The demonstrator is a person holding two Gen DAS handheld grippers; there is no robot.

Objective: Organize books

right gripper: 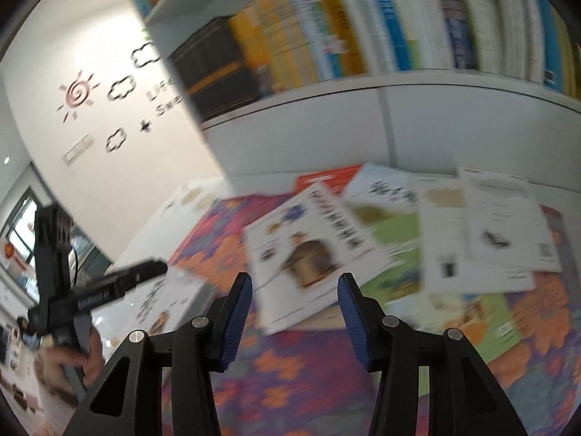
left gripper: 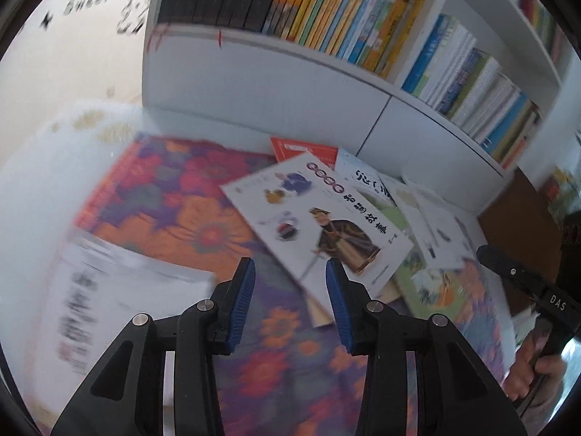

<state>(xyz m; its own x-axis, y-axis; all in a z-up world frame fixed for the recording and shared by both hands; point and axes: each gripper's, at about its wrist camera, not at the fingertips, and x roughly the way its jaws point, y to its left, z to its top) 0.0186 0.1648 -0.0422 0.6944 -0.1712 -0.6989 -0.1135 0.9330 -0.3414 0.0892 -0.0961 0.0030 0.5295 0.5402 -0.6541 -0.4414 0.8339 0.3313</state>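
Observation:
Several loose books lie fanned out on a floral cloth [left gripper: 174, 196] [right gripper: 290, 374] below a white bookshelf [left gripper: 254, 83] [right gripper: 454, 127]. Topmost is a white picture book with a robed cartoon figure [left gripper: 319, 225] [right gripper: 312, 243]. A red book [left gripper: 301, 147] [right gripper: 326, 178], a green-covered book [left gripper: 425, 283] [right gripper: 395, 232] and white booklets [left gripper: 435, 225] [right gripper: 501, 225] lie behind and to its right. My left gripper [left gripper: 289, 267] hovers open over the picture book's near corner, nothing between its pads. My right gripper [right gripper: 296, 279] is open over that book's near edge and holds nothing.
Upright books [left gripper: 345, 11] [right gripper: 290, 36] fill the shelf rows. A separate white book [left gripper: 120, 298] [right gripper: 163, 301] lies at the cloth's left. A hand [left gripper: 533, 367] grips the right tool at the right edge; another hand [right gripper: 72, 359] grips the left one. The wall behind bears decals [right gripper: 78, 96].

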